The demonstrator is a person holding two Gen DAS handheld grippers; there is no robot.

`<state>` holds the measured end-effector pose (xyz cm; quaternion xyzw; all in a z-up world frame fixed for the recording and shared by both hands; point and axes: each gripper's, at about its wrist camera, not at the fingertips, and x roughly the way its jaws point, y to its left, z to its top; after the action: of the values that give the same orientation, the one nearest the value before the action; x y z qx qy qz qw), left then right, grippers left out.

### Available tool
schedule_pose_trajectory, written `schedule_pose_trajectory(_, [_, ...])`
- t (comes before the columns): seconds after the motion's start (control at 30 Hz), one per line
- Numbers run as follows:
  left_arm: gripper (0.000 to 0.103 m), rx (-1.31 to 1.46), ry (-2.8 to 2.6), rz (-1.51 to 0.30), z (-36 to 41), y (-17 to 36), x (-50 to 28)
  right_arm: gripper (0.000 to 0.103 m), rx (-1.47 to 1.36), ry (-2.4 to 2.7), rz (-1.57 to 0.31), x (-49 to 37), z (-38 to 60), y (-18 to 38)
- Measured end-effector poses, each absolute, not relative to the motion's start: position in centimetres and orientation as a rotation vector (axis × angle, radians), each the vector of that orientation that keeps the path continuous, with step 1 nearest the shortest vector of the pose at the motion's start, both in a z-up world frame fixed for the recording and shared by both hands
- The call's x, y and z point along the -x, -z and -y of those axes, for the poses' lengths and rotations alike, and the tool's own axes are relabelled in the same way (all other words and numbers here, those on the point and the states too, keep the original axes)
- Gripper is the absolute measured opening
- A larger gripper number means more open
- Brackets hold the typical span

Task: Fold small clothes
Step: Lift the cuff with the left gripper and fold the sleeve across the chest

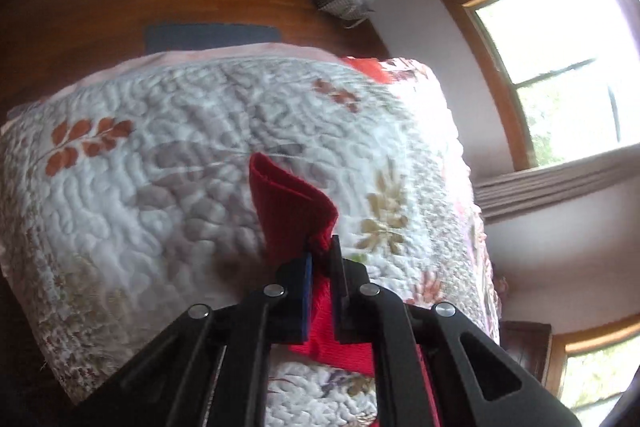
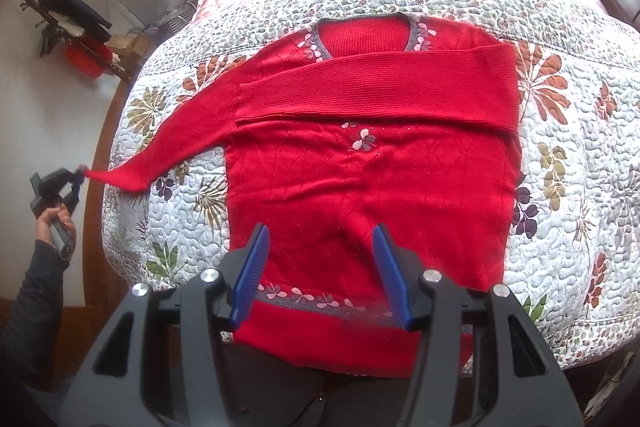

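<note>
Red sweater (image 2: 368,179): lies flat, front up, on your quilted bed (image 2: 580,187), one sleeve folded across the chest. Your left claw (image 2: 78,179) pinches the other sleeve's cuff (image 1: 292,203). Your right claw (image 2: 320,267) hovers over the hem, spread wide.

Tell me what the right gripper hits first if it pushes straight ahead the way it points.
Probably the red sweater: the open right gripper points at its lower body; height above it is unclear.

Sweater (image 2: 360,187): I see red, grey trim, pink petals.
Quilt (image 2: 560,155): white, rust and olive leaves.
My finger pads (image 2: 252,275): blue.
</note>
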<state>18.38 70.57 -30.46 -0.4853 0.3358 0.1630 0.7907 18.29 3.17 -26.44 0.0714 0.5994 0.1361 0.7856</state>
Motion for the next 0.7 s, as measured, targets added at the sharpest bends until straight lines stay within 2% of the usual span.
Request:
schedule_pose_trajectory(0.13, [0.007, 0.946, -0.179, -0.692, -65.0, 25.9, -23.1, 0.054, -0.178, -0.290, -1.292, -18.6, -2.2, 26.6])
schedule_pose_trajectory(0.3, [0.007, 0.888, -0.030, -0.703, -58.5, 24.0, -28.2, 0.054, -0.207, -0.279, -1.279, -18.5, -0.5, 26.6])
schedule_pose_trajectory(0.5, [0.007, 0.819, 0.087, -0.786, -50.8, 25.2, -31.3, 0.054, -0.252, -0.234, -1.268, -18.6, 2.5, 26.8])
schedule_pose_trajectory(0.7, [0.007, 0.761, 0.175, -0.907, -43.4, 28.8, -34.6, 0.054, -0.297, -0.191, -1.275, -19.6, 5.4, 27.8])
